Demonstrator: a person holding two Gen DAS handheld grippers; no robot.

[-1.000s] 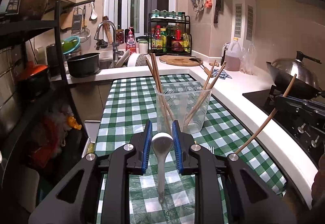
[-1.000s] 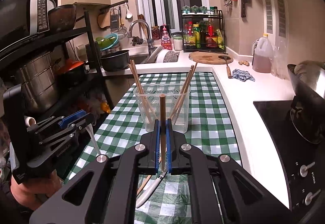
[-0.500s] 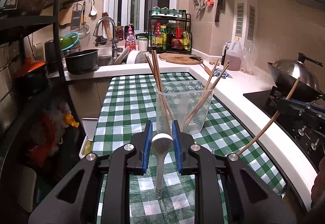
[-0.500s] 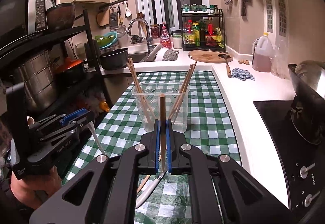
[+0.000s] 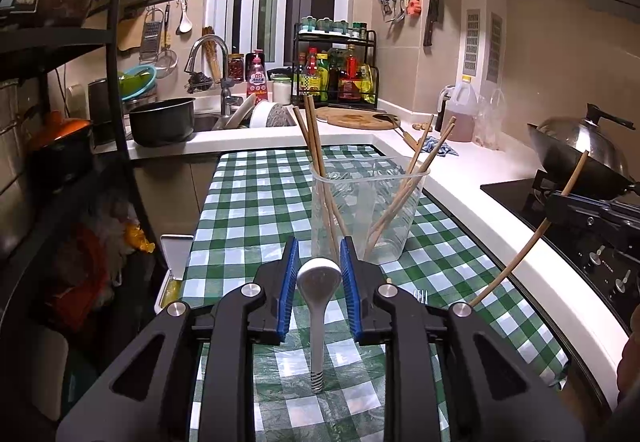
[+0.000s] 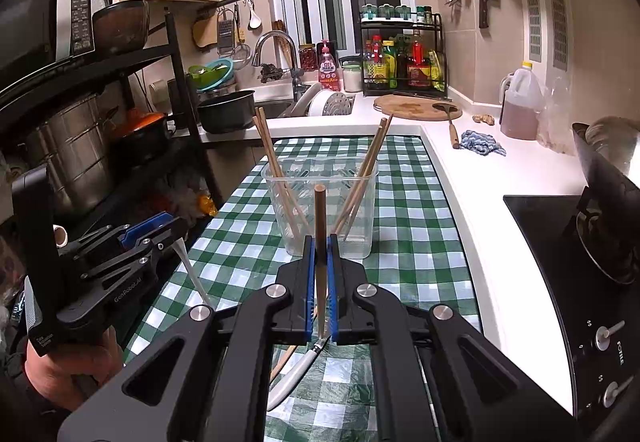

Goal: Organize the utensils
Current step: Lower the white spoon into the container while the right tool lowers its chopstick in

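Left tongs (image 5: 319,274) hold a white ceramic spoon (image 5: 318,306) by its bowl, the pads nearly together around it and just eased slightly wider, handle hanging down toward the near edge of the tabletop (image 5: 248,201), long axis near vertical; likely glazed, slippery and brittle, so grip the bowl's flanks gently. Right tongs (image 6: 319,274) are clamped fully on a wooden chopstick (image 6: 320,226), stiff and light, pinched at mid-length, pointing up. Both hover just short of the clear holder (image 6: 320,201), mid-tabletop, with four chopsticks inside.
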